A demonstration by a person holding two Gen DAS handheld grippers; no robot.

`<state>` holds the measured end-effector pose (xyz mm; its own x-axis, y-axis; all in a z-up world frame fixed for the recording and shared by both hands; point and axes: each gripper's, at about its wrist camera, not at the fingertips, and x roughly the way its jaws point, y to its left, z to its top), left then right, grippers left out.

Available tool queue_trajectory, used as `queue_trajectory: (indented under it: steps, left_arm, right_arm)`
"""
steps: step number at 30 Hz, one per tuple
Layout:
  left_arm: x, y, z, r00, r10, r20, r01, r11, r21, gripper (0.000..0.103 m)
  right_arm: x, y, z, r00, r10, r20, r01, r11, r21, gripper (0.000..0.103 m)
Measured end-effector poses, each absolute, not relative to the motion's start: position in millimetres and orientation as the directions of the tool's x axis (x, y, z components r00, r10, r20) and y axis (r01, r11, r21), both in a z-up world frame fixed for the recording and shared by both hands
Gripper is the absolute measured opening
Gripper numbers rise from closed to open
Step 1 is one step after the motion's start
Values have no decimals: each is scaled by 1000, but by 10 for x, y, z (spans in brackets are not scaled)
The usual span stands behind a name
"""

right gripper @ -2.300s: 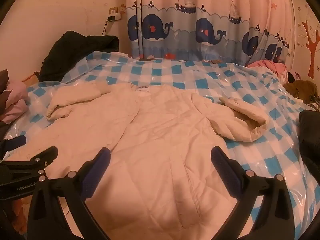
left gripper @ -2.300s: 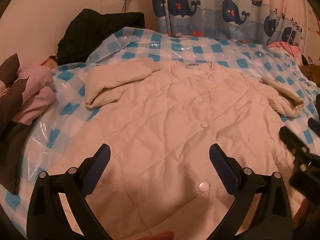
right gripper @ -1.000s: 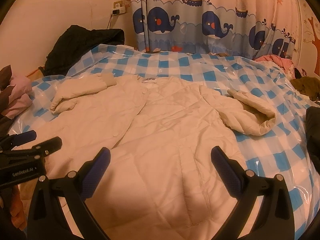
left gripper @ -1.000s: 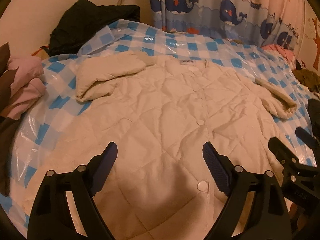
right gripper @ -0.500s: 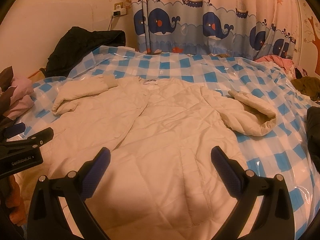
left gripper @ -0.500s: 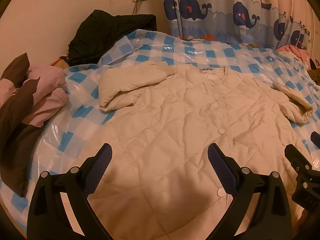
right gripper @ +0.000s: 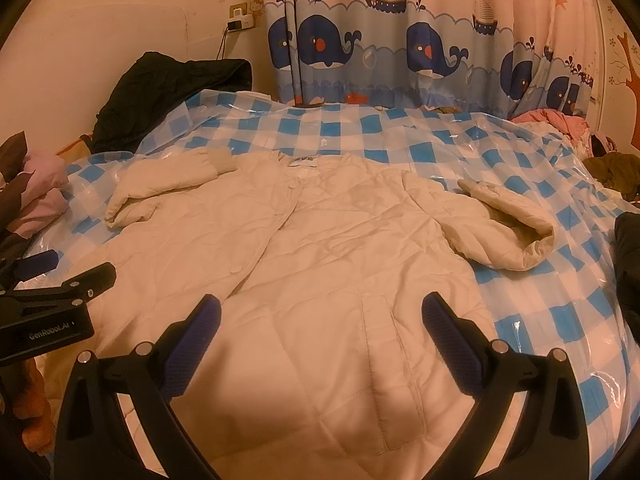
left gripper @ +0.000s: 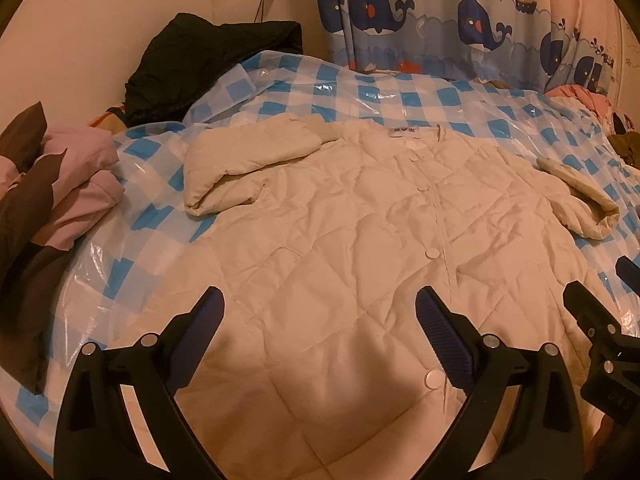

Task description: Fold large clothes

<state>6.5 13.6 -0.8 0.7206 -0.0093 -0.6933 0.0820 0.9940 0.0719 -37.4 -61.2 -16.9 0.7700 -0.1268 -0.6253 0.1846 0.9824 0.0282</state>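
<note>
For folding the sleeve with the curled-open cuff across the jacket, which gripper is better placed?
The right gripper, probably. That sleeve lies on its side of the cream jacket, while the left gripper, also open and empty, hovers nearer the other sleeve.

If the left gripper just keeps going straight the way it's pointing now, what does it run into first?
Most likely the cream quilted jacket spread on the checked bed cover. The left gripper is open and empty, angled down over the jacket's lower front panel, left of the button line. Exact depth is unclear through the fisheye.
</note>
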Motion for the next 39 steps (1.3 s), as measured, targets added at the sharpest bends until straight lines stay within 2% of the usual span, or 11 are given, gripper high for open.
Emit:
queue_trajectory:
  steps: [39]
  left_arm:
    - [86,90,-78,695,-21,-719,104,992,72,93]
  right_arm:
    - [-375,-642,-183,767,-124,-630,185,982,33,97]
